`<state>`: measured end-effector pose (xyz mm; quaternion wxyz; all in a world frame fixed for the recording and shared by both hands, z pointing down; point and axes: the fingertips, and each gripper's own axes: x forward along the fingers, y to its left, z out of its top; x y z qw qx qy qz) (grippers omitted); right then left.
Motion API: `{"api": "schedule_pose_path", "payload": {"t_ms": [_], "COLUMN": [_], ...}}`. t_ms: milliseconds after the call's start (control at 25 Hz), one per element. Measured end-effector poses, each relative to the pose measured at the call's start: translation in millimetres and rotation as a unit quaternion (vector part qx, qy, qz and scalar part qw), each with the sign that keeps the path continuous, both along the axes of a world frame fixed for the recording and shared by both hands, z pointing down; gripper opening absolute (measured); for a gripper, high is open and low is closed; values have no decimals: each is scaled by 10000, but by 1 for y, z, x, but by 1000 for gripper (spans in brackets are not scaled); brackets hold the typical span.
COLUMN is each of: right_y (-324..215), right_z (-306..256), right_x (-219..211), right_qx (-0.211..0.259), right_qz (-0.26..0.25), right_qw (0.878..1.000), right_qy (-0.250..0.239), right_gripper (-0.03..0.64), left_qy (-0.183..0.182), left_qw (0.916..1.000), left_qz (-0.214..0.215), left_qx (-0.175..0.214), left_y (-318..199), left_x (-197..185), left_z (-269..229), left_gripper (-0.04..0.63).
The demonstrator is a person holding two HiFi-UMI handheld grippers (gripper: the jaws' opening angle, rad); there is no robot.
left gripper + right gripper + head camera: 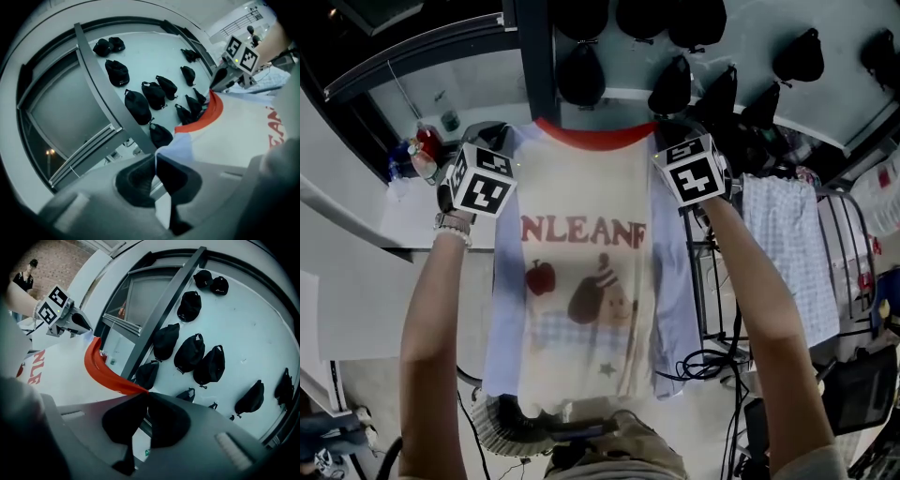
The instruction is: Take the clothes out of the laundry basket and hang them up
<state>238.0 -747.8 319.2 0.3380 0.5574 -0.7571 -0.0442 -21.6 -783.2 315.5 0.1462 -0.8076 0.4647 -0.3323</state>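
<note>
- Left arm (pixel 431 309) and right arm (pixel 759 291) stretch forward, bare, spread apart.
- Left gripper (pixel 155 160) is raised, jaws clamped on the shirt (pixel 581 281) shoulder.
- Right gripper (pixel 146 397) is level with it, jaws clamped at the collar's end.

shirt (pixel 581 197): cream, red collar, pale-blue sleeves | hung cloth (pixel 792 262): seemingly blue-checked

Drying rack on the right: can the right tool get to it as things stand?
Probably yes: the rack stands close on that side with nothing between. But the right tool is shut on the shirt, as is the left tool, so both must travel together.
</note>
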Motion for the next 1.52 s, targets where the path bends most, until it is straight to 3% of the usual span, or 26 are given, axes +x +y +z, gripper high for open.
{"api": "schedule_pose_path", "payload": {"t_ms": [320,560,680,800,960,1080,1280,1520], "right_y": [-18,-16,-13,-3,10,30,88,175], "right_z": [67,115,126,131,108,90,50,-2], "right_x": [0,3,4,6,14,8,-14,-41], "right_qx": [-478,-962,-1145,-1271,-1012,-769,-293,164], "right_qz": [9,82,93,124,244,131,-98,-523], "right_qw": [9974,9934,9920,9912,9944,9969,9981,9912], "right_qy": [533,619,515,345,181,35,-530,-1205], "right_gripper": [9,9,17,95,121,112,54,31], "left_qy": [-65,-131,-74,91,369,610,976,1299], "left_qw": [9975,9922,9882,9852,9878,9905,9915,9891], "left_qz": [-174,-285,-253,-252,-428,-450,-390,-578], "left_qx": [-685,-1204,-1511,-1696,-1448,-1150,-773,-392], "left_y": [-24,-22,-14,1,18,42,108,205], "left_x": [4,12,14,10,-5,-13,-15,-29], "left_z": [78,131,143,142,120,91,44,-7], "left_gripper": [0,4,93,158,163,106,48,35]}}
